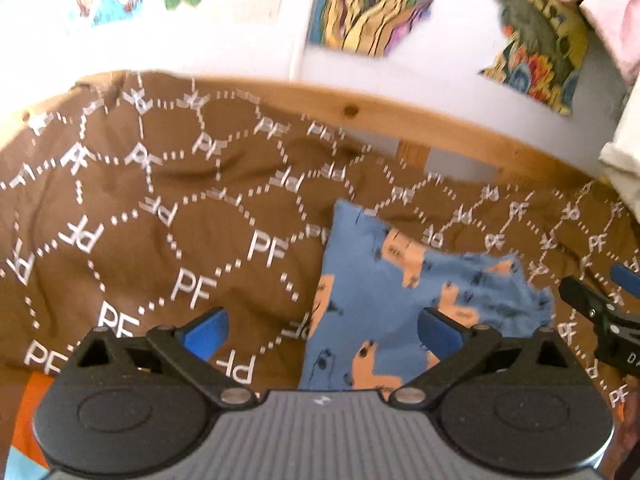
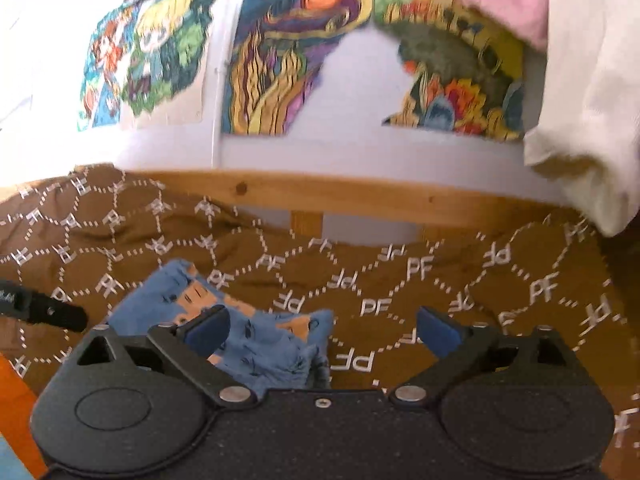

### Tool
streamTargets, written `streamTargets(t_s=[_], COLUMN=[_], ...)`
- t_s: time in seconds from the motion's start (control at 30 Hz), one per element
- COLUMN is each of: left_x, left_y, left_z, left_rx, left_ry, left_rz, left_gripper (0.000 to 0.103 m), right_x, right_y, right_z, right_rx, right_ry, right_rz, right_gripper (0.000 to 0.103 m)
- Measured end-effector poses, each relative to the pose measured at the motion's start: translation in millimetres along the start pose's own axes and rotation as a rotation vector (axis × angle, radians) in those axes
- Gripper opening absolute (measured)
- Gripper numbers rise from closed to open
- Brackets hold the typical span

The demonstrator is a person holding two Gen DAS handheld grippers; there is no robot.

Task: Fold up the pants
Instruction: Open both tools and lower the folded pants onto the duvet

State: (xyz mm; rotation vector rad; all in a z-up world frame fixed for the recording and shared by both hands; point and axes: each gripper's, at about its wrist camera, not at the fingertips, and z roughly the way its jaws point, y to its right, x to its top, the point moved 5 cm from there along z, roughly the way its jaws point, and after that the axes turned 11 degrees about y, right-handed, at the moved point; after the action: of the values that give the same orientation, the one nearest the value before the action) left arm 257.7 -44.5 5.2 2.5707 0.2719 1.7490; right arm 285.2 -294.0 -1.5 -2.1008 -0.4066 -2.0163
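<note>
Blue pants [image 1: 384, 304] with an orange animal print lie folded into a compact stack on a brown bedspread [image 1: 160, 216] printed with white letters. My left gripper [image 1: 322, 330] stands open just above the near edge of the stack, its blue pads [image 1: 208, 330] wide apart and nothing between them. In the right wrist view the same pants [image 2: 260, 344] lie low left, and my right gripper [image 2: 322, 332] is open too, its left pad over the cloth's edge without pinching it. The right gripper's black finger [image 1: 588, 308] shows at the left view's right edge.
A wooden bed rail [image 2: 360, 196] runs behind the bedspread, with a white wall and colourful pictures [image 2: 280, 52] above it. Pink and cream cloth [image 2: 588, 120] hangs at the upper right. An orange surface [image 1: 32, 400] shows at the near left.
</note>
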Motion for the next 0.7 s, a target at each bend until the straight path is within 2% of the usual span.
streamTargets(t_s=[0.17, 0.4, 0.7], left_x=[8.9, 10.3, -16.6], left_y=[11.3, 20.1, 30.8], left_z=[-28.3, -67.4, -103.4], left_rx=[0.006, 0.007, -0.006], left_ry=[0.079, 0.172, 0.18], left_rz=[0.044, 0.091, 0.141], left_gripper=[0.103, 0.103, 0.103], right_x=[19.8, 30.5, 27.3], right_y=[-1.1, -3.7, -8.1], right_z=[-28.9, -70.0, -128.7], right_rx=[-0.021, -0.052, -0.112], right_ry=[0.062, 0.092, 0.097], right_rz=[0.016, 0.04, 0.1], right_gripper=[0.102, 0.102, 0.102])
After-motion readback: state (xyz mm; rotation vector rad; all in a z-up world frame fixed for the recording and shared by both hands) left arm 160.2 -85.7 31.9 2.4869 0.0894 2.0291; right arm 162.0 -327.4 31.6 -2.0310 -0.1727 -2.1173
